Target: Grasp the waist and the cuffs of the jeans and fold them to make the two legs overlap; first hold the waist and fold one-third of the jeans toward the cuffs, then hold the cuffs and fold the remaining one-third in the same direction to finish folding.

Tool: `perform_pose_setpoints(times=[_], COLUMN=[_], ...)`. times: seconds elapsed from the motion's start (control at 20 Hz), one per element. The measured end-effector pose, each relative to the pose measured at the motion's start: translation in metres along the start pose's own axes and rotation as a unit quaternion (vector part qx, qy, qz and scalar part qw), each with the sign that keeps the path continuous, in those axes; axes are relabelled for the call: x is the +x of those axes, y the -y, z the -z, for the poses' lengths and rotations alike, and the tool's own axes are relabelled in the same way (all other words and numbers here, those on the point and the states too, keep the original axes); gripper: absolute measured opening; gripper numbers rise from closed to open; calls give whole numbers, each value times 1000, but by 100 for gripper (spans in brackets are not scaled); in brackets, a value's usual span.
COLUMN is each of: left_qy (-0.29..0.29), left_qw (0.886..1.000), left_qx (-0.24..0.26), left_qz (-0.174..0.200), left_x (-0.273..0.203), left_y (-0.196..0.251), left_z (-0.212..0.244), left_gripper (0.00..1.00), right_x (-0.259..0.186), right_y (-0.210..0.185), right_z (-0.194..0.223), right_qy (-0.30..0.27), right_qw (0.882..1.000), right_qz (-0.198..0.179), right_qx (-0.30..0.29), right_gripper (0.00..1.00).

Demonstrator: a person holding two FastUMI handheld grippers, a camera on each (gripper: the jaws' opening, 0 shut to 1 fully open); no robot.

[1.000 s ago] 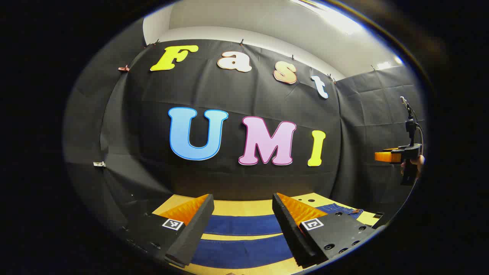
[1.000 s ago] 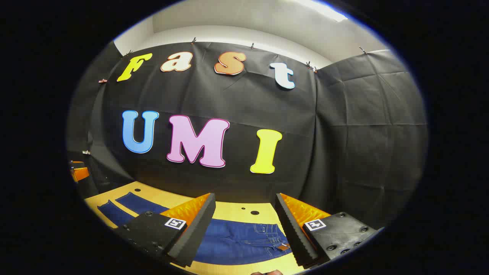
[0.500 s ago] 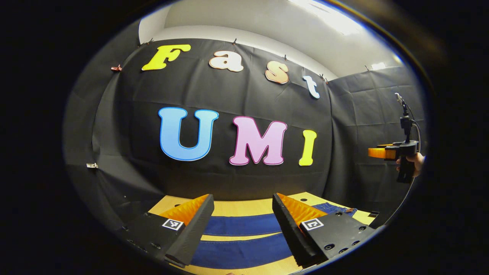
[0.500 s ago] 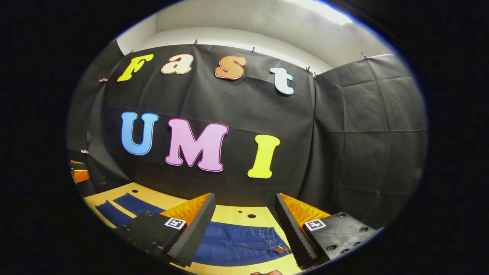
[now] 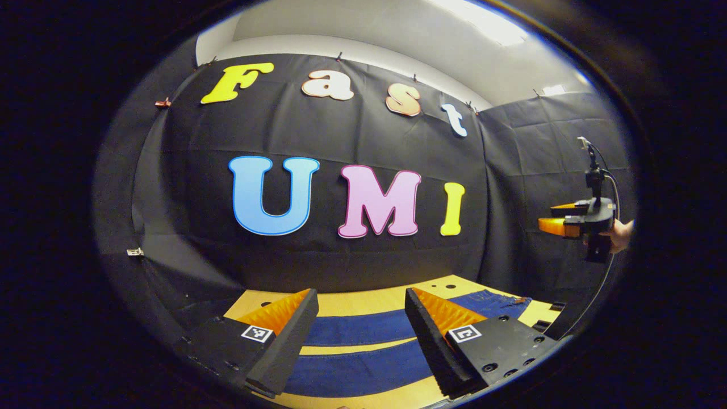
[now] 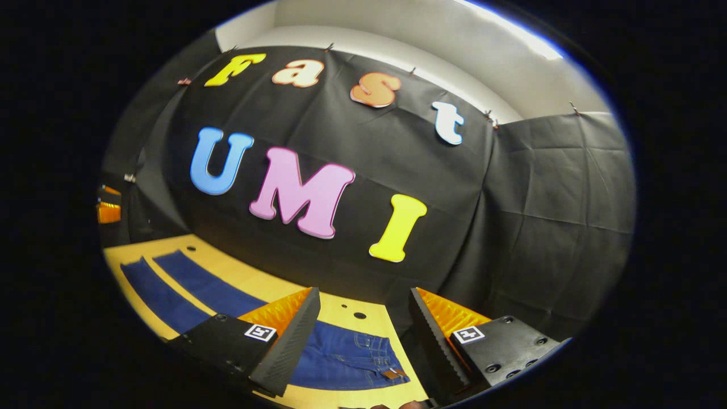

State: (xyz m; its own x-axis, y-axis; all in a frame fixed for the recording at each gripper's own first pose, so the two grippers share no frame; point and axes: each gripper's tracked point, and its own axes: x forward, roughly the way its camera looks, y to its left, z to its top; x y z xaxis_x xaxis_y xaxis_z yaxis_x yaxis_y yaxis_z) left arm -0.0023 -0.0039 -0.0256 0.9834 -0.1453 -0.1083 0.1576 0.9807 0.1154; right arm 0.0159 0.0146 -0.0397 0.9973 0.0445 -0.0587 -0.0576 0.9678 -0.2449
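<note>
Bench [image 5: 363, 304], yellow wood with a few round holes, carries the jeans [image 5: 363, 363], which lie flat and unfolded across it. In the left gripper view the two blue legs run side by side with a strip of bare wood between them, and the waist end lies off to the right. In the right gripper view the jeans [image 6: 341, 358] show their waist, with pocket and leather patch, between and just beyond the fingers, while the legs stretch away to the left.

The left claw [image 5: 360, 326] hangs above the legs with its jaws spread wide and nothing between them. The right claw [image 6: 363, 329] is just as wide open and empty, held above the waist. The right claw [image 5: 559, 218] also appears far off at the right edge of the left gripper view, raised well above the bench, with a hand [image 5: 619, 233] on its grip.
</note>
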Motion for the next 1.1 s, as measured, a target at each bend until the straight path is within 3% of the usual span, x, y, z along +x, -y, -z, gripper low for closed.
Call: perform_pose_setpoints(times=[0.15, 0.25, 0.3, 0.45, 0.6, 0.75, 0.9, 1.0, 1.05, 1.1], left_qy=[-61, -124, -158, -242, -325, -408, -498, -529, -537, -543], left_qw=[996, 989, 984, 964, 930, 878, 802, 752, 736, 725], left_qx=[40, 31, 24, 36, 100, 159, 203, 264, 281, 285], left_qz=[46, 70, 84, 107, 140, 195, 261, 290, 303, 313], left_x=[-7, -7, -5, 4, 5, 4, -15, -20, -21, -23], left_y=[-13, -18, -18, -35, -68, -96, -117, -134, -138, -137], left_z=[58, 103, 128, 186, 236, 275, 312, 323, 326, 329], left_gripper=[96, 93, 96, 97, 98, 98, 99, 98, 99, 98], right_x=[19, 36, 44, 61, 73, 78, 78, 62, 55, 55], right_y=[-12, -10, -13, -32, -55, -74, -83, -76, -67, -55], right_z=[36, 70, 93, 142, 193, 242, 299, 347, 366, 382], right_qy=[-40, -74, -95, -146, -198, -242, -289, -359, -392, -413], right_qw=[999, 996, 993, 980, 955, 915, 865, 811, 783, 762], right_qz=[-28, -42, -54, -115, -200, -293, -373, -422, -439, -446], right_qx=[-5, -31, -49, -73, -92, -135, -172, -186, -200, -224], right_gripper=[96, 96, 97, 97, 97, 97, 97, 97, 97, 97])
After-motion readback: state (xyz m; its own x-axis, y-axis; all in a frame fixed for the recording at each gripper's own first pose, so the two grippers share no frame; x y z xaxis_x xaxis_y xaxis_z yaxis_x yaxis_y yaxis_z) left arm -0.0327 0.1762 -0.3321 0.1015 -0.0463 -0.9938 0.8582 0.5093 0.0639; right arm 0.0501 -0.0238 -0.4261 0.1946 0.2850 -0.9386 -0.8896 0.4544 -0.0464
